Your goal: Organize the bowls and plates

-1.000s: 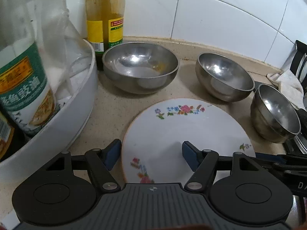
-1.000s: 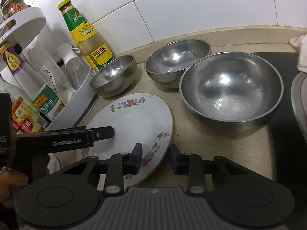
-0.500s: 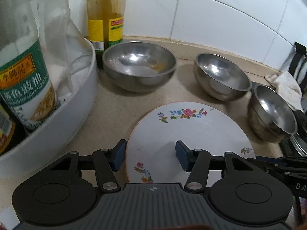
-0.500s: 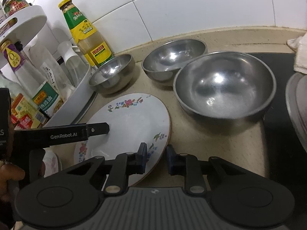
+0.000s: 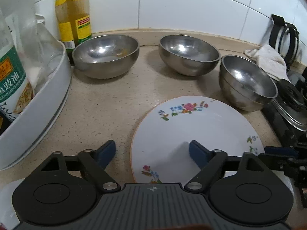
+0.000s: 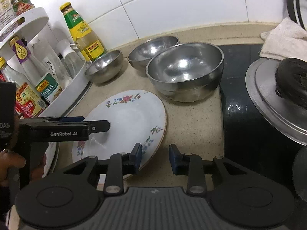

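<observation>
A: From the left wrist, what has moved? The left tongs (image 5: 152,152) were straddling the near left rim of the floral plate (image 5: 199,132) a moment ago; now they have slid left and their jaws are opening wide. One pad sits over the bare bench (image 5: 107,113), the other over the plate's face, and neither presses on it.

B: So the plate is let go?

A: It looks so. It lies flat on the bench, just in front of the three steel bowls: the left bowl (image 5: 106,55), the middle bowl (image 5: 189,54) and the right bowl (image 5: 246,81), which stands just beside the plate's far rim.

B: And from the right wrist?

A: The right tongs (image 6: 155,157) have drawn off to the right. Before, they bracketed the plate's (image 6: 124,122) near edge; now the left pad overlaps that rim while the right pad is over bench, and the narrow gap is opening, with nothing pinched in it. The left tongs (image 6: 96,123) reach over the plate from the left.

B: Meaning for the job?

A: I judge the plate is placed, and the big bowl (image 6: 185,71) close ahead is the likely next pick. A second plate (image 6: 50,155) peeks out lower left.
</observation>
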Available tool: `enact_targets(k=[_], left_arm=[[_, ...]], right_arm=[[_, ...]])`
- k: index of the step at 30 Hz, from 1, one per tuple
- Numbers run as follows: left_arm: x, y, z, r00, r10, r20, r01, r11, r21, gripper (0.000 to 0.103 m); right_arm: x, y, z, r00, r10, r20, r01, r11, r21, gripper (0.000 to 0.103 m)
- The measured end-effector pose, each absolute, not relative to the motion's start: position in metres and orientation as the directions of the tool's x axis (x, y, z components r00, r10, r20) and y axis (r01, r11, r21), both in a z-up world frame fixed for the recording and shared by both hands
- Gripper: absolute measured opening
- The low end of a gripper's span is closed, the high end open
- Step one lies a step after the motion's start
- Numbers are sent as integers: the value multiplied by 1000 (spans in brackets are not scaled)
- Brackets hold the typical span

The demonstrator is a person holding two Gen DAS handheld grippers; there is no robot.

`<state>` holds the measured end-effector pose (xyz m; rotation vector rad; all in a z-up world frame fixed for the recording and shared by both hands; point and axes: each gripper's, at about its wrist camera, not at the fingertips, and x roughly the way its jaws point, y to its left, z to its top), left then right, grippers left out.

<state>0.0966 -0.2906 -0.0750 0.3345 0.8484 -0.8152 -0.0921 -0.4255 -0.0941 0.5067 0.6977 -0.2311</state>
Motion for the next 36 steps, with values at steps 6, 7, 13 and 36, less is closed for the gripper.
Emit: enact_targets(k=[6,7,13,36], left_arm=[[90,-293,-70,406,-506,-761,746,664,-43,76],[90,-293,-70,409,-501,-763,740,671,-44,75],[84,-285,-68,416,-495,-763,729,683,-46,65],[59,-266,-44,440,-532,-724,713,697,-79,63]], right_arm=[[-81,-410,-96,763,-75,-642,369,866,338,23],[-81,-412,-96,763,-75,-642,381,855,352,22],[-87,-421,-96,763,-54,-644,402,820,407,19],[-110,-419,-70,810,-68,-583,372,828,419,16]])
